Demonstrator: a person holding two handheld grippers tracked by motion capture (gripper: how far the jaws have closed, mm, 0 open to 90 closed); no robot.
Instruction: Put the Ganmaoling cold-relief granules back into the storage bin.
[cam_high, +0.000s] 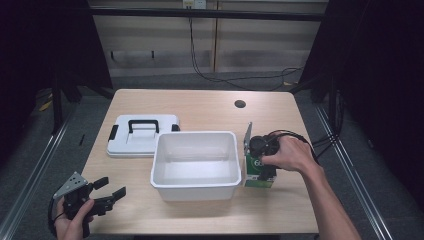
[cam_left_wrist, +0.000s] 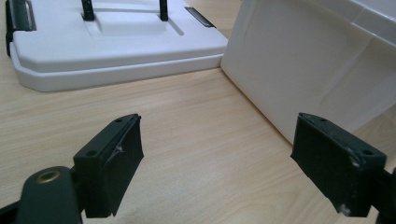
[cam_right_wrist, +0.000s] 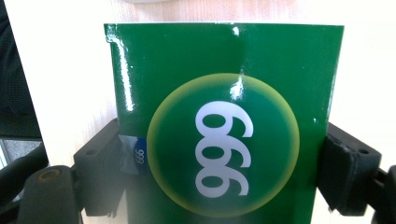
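Note:
A green box (cam_high: 258, 175) printed with white digits in a round emblem stands on the table just right of the white bin (cam_high: 195, 187). My right gripper (cam_high: 264, 167) is shut on the green box (cam_right_wrist: 224, 126), one jaw pressed on each side of it. My left gripper (cam_high: 111, 193) hovers near the table's front left corner, open, with nothing between its jaws. In the left gripper view my left gripper (cam_left_wrist: 217, 161) points over bare wood toward the bin's wall (cam_left_wrist: 303, 60) and the white lid (cam_left_wrist: 112, 46).
A white lid (cam_high: 142, 135) with a black handle and black latches lies flat behind and left of the bin. A round cable hole (cam_high: 240, 104) sits at the table's far right. Bare wood lies in front of the bin.

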